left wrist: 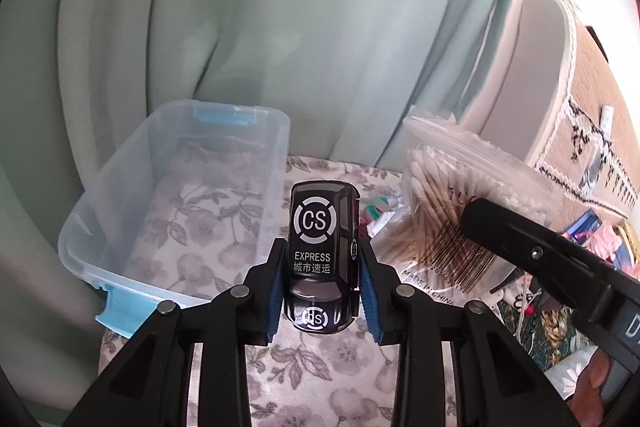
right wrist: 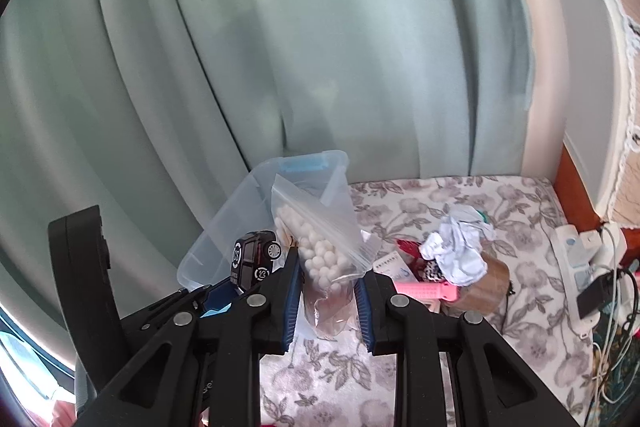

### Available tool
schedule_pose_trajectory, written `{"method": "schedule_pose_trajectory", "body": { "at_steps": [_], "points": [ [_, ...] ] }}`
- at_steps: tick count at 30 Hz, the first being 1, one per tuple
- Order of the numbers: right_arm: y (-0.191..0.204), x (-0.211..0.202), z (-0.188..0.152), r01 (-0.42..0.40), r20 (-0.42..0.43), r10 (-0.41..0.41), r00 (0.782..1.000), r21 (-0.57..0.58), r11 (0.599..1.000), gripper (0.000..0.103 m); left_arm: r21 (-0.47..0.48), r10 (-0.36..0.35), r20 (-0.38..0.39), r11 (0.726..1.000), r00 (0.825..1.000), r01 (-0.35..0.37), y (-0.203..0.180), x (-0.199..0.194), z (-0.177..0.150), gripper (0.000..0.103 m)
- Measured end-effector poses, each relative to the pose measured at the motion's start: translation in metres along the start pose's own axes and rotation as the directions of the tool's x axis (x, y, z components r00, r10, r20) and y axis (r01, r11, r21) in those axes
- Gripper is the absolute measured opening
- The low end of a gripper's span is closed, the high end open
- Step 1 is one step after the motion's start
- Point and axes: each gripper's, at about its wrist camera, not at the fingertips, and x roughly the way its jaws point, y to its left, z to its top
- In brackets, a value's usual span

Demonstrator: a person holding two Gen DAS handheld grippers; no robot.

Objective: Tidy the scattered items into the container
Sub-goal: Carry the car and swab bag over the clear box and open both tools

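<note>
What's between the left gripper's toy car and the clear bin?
Nothing: left wrist view shows only bare floral cloth between the toy car and the clear bin.

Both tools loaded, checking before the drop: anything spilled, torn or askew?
Nothing spilled. The toy van sits straight in the left tool; the cotton swab bag looks sealed in the right tool.

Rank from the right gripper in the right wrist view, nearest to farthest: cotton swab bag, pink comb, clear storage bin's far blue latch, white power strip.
1. Cotton swab bag: clamped in the right gripper.
2. Pink comb: on the floral cloth just right of the fingers.
3. White power strip at far right and the blue latch on the clear storage bin, ahead left: too close to call.
</note>
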Motion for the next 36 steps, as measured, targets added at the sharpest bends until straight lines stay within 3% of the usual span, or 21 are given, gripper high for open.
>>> {"method": "schedule_pose_trajectory", "body": {
  "at_steps": [19, 26, 33, 36],
  "points": [
    [0.053, 0.104, 0.008, -0.122, -0.174, 0.112, 0.978, -0.047, 0.991, 0.027, -0.194, 0.147, -0.015, 0.97, 0.989, -0.148, 0.123, 0.001, 0.011, 0.035],
    [0.064, 0.131, 0.004, -0.142, -0.23, 0.122, 0.965, -0.07, 0.987, 0.028, -0.226, 0.154, -0.046, 0.961, 0.987, -0.161, 0.143, 0.013, 0.008, 0.035],
    [0.063, 0.147, -0.001, -0.111, -0.281, 0.088, 0.956, -0.069, 0.991, 0.03, -0.219, 0.148, -0.05, 0.963, 0.988, -0.155, 0.146, 0.016, 0.005, 0.035],
    [0.062, 0.148, -0.001, -0.106, -0.282, 0.082, 0.956, -0.071, 0.992, 0.033, -0.22, 0.139, -0.061, 0.964, 0.988, -0.149, 0.149, 0.024, 0.007, 0.045]
  ]
}}
